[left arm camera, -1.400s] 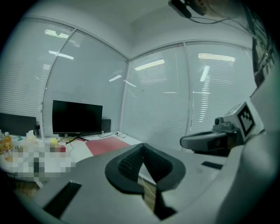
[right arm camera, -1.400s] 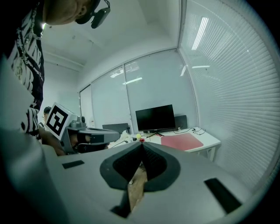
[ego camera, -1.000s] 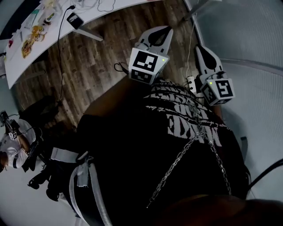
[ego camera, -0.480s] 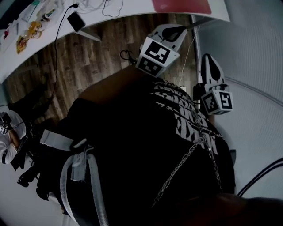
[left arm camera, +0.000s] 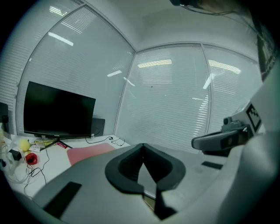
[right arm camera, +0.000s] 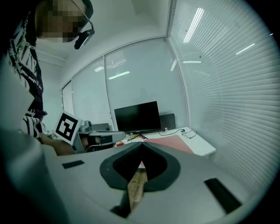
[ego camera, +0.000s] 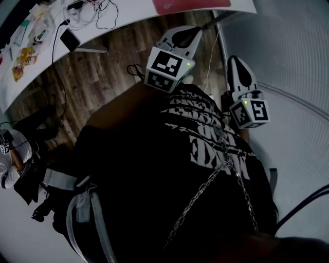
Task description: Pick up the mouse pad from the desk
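**Head view: mouse pad flat on the desk, both grippers closed and empty**

Head view shows the pink mouse pad point(ego camera: 198, 5) at the top edge of the picture, where it is laid flat on the white desk point(ego camera: 139, 14), near the desk's right end. In the left gripper view the same pad point(left arm camera: 89, 153) is seen beyond the jaws, and in the right gripper view point(right arm camera: 173, 143) it is seen just right of the jaw tips, also on the desk top. The pad is touched by neither gripper.

A dark monitor point(right arm camera: 137, 117) is placed behind the pad, and loose cables point(ego camera: 103, 13) are spread on the desk to the left of it.

The left gripper point(ego camera: 191, 33) is held over the wooden floor point(ego camera: 103, 77), pointed toward the desk, well apart from the pad. Its jaws are pressed together and nothing is held between them point(left arm camera: 143, 146). The right gripper point(ego camera: 234, 60) is held beside it, close to the window blinds point(ego camera: 288, 51). Its jaws are also clenched on nothing point(right arm camera: 141, 144).

Below both grippers a dark printed shirt point(ego camera: 169, 169) with a metal chain point(ego camera: 205, 185) is seen.
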Tool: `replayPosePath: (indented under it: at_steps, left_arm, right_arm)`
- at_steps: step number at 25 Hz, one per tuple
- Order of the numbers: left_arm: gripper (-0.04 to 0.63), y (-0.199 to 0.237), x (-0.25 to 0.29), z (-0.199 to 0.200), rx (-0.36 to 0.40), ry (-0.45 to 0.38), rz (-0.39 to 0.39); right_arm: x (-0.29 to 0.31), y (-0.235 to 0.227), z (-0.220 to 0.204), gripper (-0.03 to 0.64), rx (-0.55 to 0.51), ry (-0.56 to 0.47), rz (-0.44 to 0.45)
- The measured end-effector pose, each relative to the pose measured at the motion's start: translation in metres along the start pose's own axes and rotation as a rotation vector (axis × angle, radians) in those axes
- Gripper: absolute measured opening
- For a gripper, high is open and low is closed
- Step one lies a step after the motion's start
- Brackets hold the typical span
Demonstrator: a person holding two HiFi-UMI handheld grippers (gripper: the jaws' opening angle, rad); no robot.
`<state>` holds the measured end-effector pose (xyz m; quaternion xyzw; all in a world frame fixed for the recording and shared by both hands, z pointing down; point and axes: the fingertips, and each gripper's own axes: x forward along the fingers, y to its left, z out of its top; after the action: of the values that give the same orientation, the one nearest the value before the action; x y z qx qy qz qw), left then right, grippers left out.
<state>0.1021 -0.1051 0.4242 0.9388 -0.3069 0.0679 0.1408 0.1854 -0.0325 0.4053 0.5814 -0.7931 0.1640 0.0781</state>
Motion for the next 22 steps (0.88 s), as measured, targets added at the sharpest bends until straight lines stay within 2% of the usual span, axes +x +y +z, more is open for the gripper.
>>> replayPosePath:
  at_steps: [4, 14, 18, 22]
  left_arm:
    - [0.008, -0.003, 0.019, 0.017, 0.024, -0.034, 0.097]
    - [0.008, 0.002, 0.032, 0.029, -0.015, -0.07, 0.344]
    - [0.008, 0.003, 0.03, 0.024, -0.005, -0.049, 0.391]
    - [0.006, 0.012, 0.026, 0.02, -0.036, -0.035, 0.401]
  right_arm:
    - [0.01, -0.03, 0.028, 0.0, -0.035, -0.037, 0.104]
    - [0.031, -0.063, 0.048, 0.0, -0.104, -0.029, 0.32]
    - [0.043, -0.076, 0.04, 0.0, -0.09, -0.015, 0.351]
    - [0.062, -0.07, 0.041, 0.0, -0.062, 0.002, 0.383]
